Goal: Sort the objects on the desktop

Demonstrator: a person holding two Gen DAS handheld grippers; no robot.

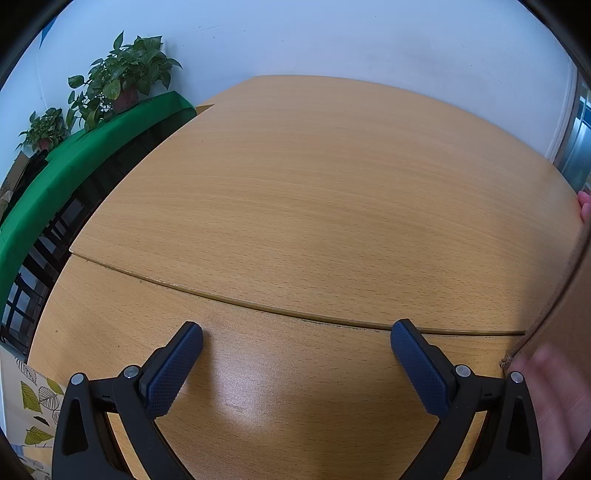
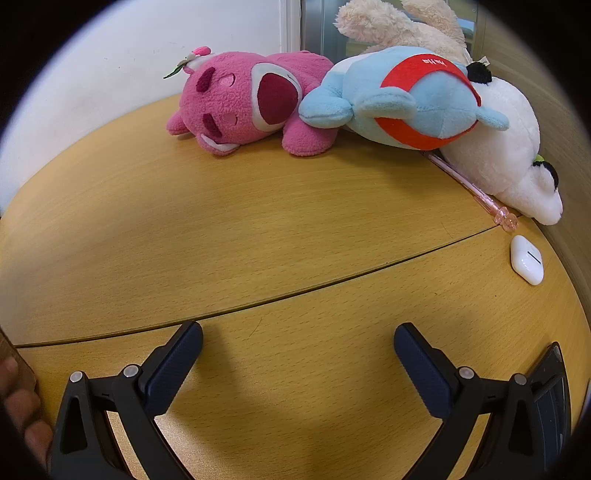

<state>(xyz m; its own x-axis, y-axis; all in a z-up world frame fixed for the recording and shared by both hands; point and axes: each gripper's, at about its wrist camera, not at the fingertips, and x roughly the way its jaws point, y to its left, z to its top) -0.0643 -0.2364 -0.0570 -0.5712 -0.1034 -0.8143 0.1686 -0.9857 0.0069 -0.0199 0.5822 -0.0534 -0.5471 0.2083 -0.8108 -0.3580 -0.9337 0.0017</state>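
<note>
In the right wrist view a pink plush bear point(image 2: 243, 103) lies at the far side of the wooden table point(image 2: 258, 229). A light blue plush with a red band point(image 2: 410, 99) leans on it, beside a white plush point(image 2: 509, 162) and a cream plush point(image 2: 399, 26). A pink pen point(image 2: 476, 192) lies under the white plush, and a white earbud case point(image 2: 527, 259) lies near it. My right gripper point(image 2: 298, 341) is open and empty, well short of the toys. My left gripper point(image 1: 297, 339) is open and empty over bare table point(image 1: 314, 184).
A cardboard box point(image 1: 561, 302) stands at the right edge of the left view, with a hand point(image 1: 554, 398) on it. Potted plants point(image 1: 125, 81) sit on a green shelf point(image 1: 74, 166) to the left. A dark device point(image 2: 550, 402) lies at the right view's lower right.
</note>
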